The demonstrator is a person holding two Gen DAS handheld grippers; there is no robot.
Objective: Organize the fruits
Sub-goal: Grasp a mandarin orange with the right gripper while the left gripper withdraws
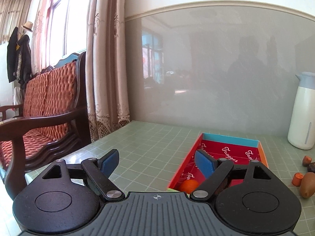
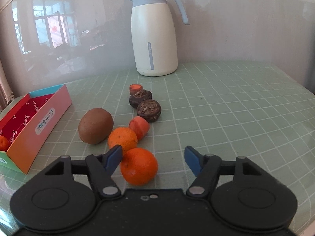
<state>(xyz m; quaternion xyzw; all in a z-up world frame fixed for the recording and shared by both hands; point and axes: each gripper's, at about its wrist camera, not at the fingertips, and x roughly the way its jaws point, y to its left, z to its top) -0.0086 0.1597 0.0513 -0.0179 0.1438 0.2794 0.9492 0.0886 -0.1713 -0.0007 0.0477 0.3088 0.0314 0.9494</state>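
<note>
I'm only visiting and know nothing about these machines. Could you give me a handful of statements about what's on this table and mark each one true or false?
1. A tangerine already lies in the red-lined box. True.
2. The right gripper is clamped on the kiwi. False: its jaws stand apart, and the nearest tangerine sits between them with a gap on one side; the kiwi lies free on the table.
3. A white jug with a pale blue lid stands upright at the back of the table. True.
4. The left gripper carries a fruit. False: its jaws are open with nothing between them.
5. The box has its lid on. False: it is open on top.
</note>
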